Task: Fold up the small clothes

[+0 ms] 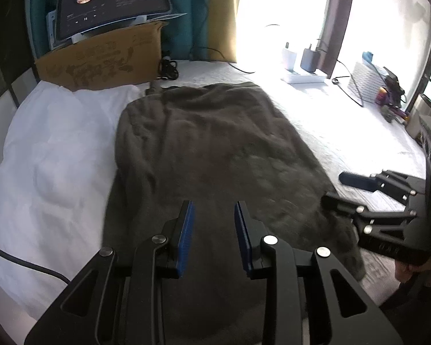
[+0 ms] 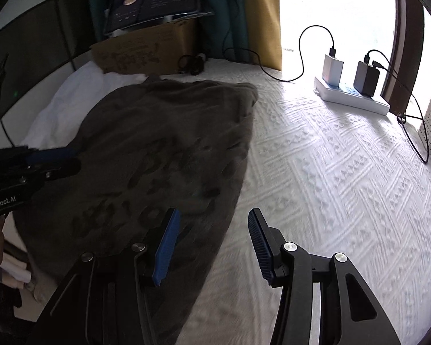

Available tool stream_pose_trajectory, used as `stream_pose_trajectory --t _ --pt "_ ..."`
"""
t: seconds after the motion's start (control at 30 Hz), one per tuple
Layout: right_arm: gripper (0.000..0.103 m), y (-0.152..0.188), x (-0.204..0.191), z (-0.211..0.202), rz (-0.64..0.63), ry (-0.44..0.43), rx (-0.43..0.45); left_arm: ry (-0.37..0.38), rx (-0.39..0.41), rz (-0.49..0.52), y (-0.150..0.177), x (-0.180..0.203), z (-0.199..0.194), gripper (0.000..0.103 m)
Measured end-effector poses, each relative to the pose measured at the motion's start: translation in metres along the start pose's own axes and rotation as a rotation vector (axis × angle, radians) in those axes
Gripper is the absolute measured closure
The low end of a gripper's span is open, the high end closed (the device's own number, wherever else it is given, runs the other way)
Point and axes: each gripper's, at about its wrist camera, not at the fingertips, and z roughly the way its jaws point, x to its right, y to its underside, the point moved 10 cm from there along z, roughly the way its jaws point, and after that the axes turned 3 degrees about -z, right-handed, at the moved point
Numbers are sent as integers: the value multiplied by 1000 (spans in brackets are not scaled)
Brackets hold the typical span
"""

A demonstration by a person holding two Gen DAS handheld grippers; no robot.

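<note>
A big bed (image 2: 330,172) holds everything here, and its white cover has a bumpy zigzag pattern. A dark grey cloth (image 1: 215,155) lies spread flat on the bed. Just beside the cloth, on its left, is a soft white pillow (image 1: 54,155). Behind the cloth, at the far end, sits a brown cardboard box (image 1: 103,60), with a small tangle of black cord (image 1: 167,69) next to it. Well off to the right of the cloth, a white power strip (image 2: 353,97) lies on the cover with two chargers plugged in.
</note>
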Motion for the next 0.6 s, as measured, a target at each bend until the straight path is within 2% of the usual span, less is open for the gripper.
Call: stream_pose_trajectory --t 0.27,0.4,0.6 --pt "51 29 -15 -16 -24 -12 -30 -3 -35 -16 27 3 0 71" --pt "51 44 -15 -16 -18 -4 -44 -28 -47 -4 38 -1 3 71" --pt "44 54 -12 -24 -3 21 -35 -111 -23 62 44 -3 1 70"
